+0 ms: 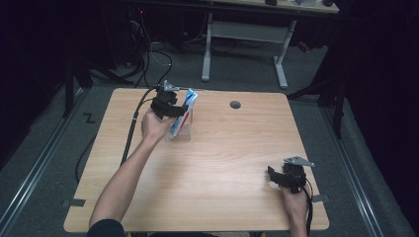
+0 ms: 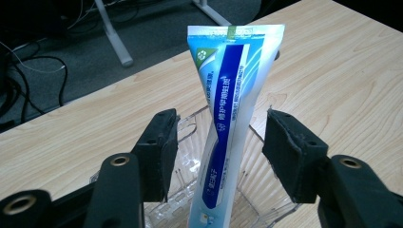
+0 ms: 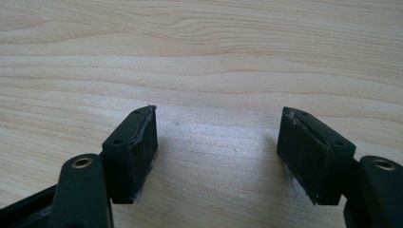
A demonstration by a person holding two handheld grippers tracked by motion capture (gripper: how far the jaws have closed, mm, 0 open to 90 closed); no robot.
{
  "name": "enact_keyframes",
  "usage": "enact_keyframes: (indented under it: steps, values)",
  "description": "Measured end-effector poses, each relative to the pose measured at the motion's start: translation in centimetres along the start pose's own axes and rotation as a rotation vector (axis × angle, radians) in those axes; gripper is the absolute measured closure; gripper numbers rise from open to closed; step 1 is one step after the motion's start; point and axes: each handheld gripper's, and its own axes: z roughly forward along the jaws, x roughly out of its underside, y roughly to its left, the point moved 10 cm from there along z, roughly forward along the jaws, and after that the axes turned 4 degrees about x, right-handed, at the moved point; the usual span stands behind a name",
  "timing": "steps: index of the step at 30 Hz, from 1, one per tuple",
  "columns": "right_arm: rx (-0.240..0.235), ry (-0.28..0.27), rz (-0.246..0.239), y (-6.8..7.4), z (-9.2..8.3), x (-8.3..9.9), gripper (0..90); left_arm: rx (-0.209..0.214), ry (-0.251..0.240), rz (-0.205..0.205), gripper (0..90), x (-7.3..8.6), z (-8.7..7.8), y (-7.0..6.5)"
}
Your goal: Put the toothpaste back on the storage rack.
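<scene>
Leftmost, on the far left part of the wooden table (image 1: 217,163): left hand (image 1: 154,126) with the left gripper (image 1: 174,109), black, cable trailing off the table's left edge. Jaws apart, one on each side of the toothpaste tube (image 2: 227,123), pads clear of it with a gap on both sides; nothing clamped.

Next, just right of that hand: clear plastic cup (image 2: 266,190), ribbed walls, standing on the table. Toothpaste tube inside it, blue and white, crimped flat end up, leaning slightly so the top tilts toward the far edge; lower end down in the cup. In the high view the tube (image 1: 183,112) rises above the cup (image 1: 180,131) rim.

Middle, far side: round grey cable hole (image 1: 235,104) in the tabletop, well apart from the cup.

Rightmost, near front corner: right hand (image 1: 295,200) with the right gripper (image 1: 286,177), resting low at the table surface. Jaws wide apart, bare wood grain between them, holding nothing, well apart from the cup and tube.
</scene>
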Motion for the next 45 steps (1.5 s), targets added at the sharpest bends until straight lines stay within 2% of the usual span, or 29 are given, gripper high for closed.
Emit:
enact_keyframes:
  steps: [13,21,32,45]
  values:
    - [0.0,0.0,0.0,0.0,0.0,0.0,30.0,0.011,-0.019,-0.001,45.7,0.0,-1.2,-0.1]
    - [0.0,0.0,0.001,0.0,0.0,0.0,30.0,0.019,-0.039,-0.02,45.7,0.5,-2.3,0.2]
    - [0.001,0.0,0.0,0.0,0.0,0.0,30.0,0.022,-0.064,-0.025,45.5,1.3,-3.9,0.1]
    - [0.0,0.0,-0.001,0.0,0.0,0.0,30.0,0.019,-0.069,-0.024,45.2,2.0,-5.3,0.2]
